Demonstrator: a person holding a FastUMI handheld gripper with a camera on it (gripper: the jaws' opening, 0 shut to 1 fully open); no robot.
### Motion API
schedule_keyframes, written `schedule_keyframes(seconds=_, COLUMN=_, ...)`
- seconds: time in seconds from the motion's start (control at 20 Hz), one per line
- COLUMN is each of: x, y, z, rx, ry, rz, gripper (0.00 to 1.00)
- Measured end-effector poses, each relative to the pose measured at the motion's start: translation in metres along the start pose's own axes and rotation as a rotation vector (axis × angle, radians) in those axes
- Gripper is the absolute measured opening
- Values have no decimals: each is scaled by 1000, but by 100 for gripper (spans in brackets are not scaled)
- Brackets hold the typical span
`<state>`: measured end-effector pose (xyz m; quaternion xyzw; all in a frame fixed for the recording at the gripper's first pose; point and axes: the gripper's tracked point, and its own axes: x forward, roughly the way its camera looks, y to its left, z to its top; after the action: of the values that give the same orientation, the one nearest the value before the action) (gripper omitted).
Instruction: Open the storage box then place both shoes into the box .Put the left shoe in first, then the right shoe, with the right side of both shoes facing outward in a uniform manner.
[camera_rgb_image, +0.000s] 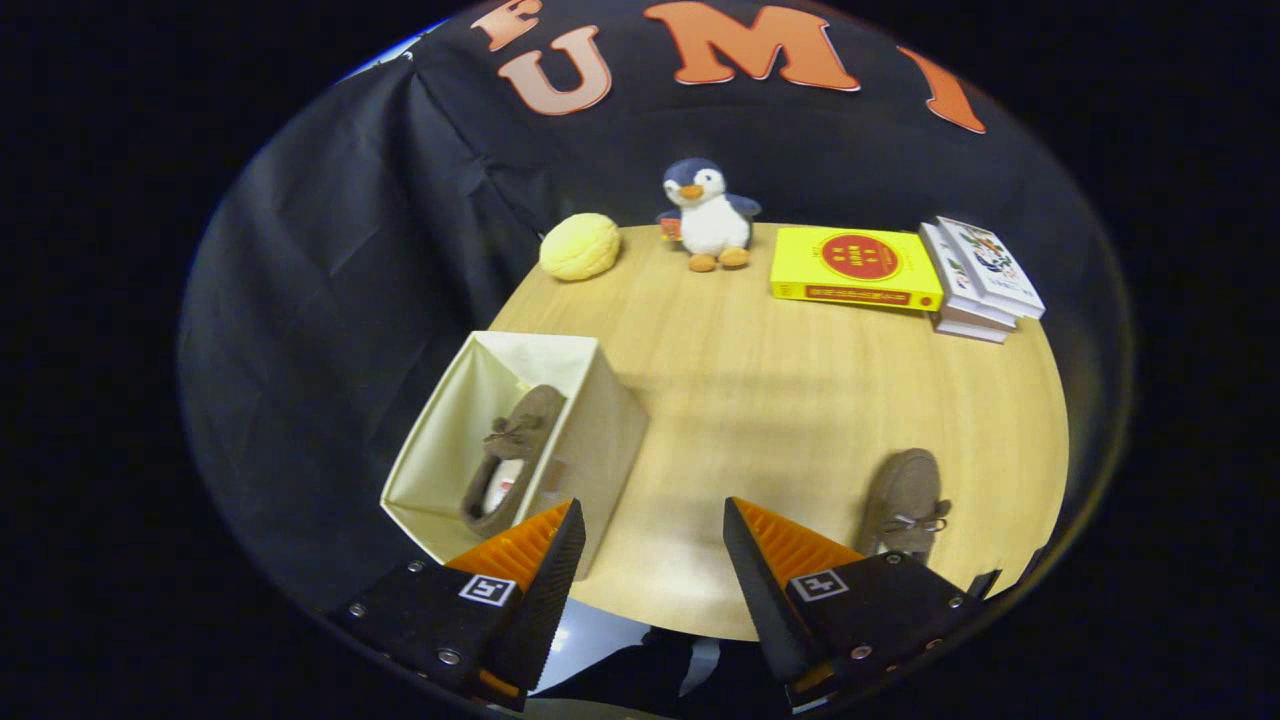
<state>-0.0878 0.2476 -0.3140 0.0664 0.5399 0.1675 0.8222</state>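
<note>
Above the wooden table (800, 400), the claw (655, 540) gapes empty beside the storage box (600, 440).

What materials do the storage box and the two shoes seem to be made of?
Storage box: likely fabric over stiff panels; matte cream inside, beige outside, with fold creases. Shoe in the box and shoe on the table: probably brown suede or felt; a dull, soft nap and small laces. The open tongs hold nothing.
</note>
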Motion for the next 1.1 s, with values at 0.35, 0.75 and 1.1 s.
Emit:
schedule_keyframes(seconds=0.35, x=7, y=-136, z=-69, rx=118, ry=25, rz=-170, gripper=87)
schedule_keyframes(seconds=0.75, x=33, y=-219, z=-109, rx=162, ry=68, rz=-251, gripper=86)
schedule_keyframes(seconds=1.1, x=71, y=-254, z=-101, rx=102, ry=-3, rz=-358, gripper=79)
